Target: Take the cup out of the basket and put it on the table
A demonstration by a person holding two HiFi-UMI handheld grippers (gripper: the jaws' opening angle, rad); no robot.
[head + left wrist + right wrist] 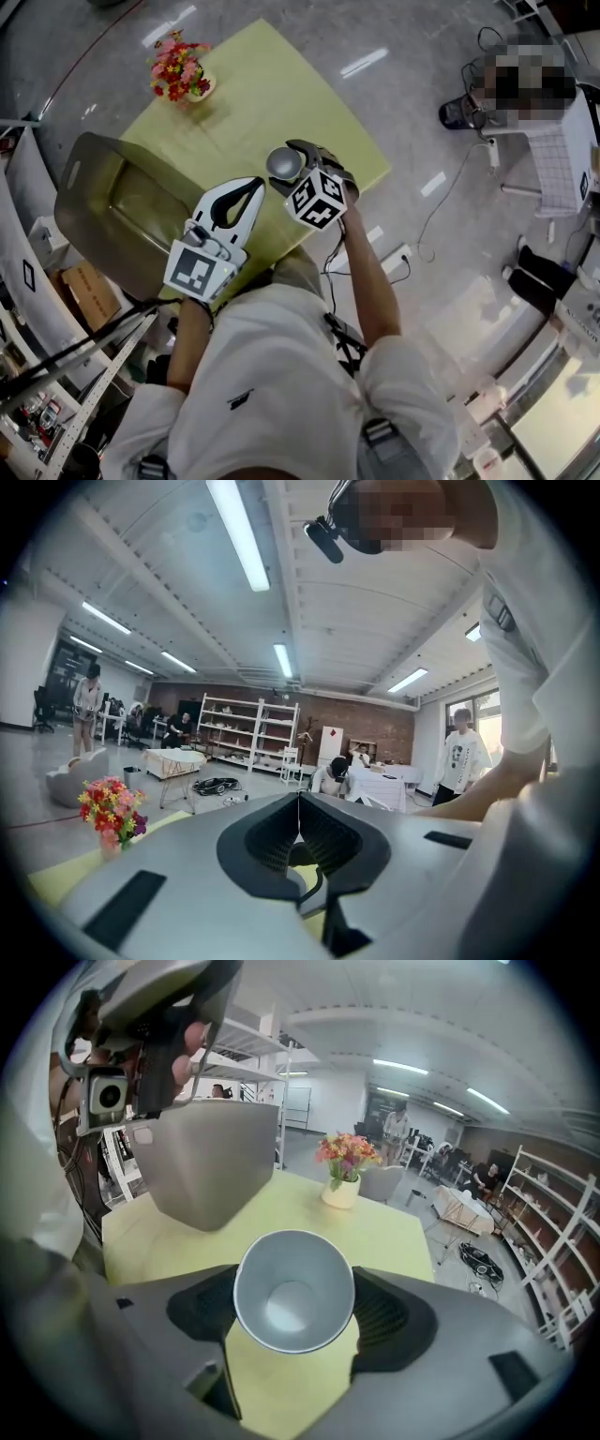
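Head view, right hand-held gripper [293, 1314] grasping empty cup [292, 1290] near basket [86, 178], left one [298, 801] clenched

A pot of red and yellow flowers [178, 67] stands upright; white shelving [246, 728] lines a brick wall [375, 731].

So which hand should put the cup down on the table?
The right. The right gripper has its jaws shut on the cup, above the yellow table. The left gripper has its jaws together and holds nothing.
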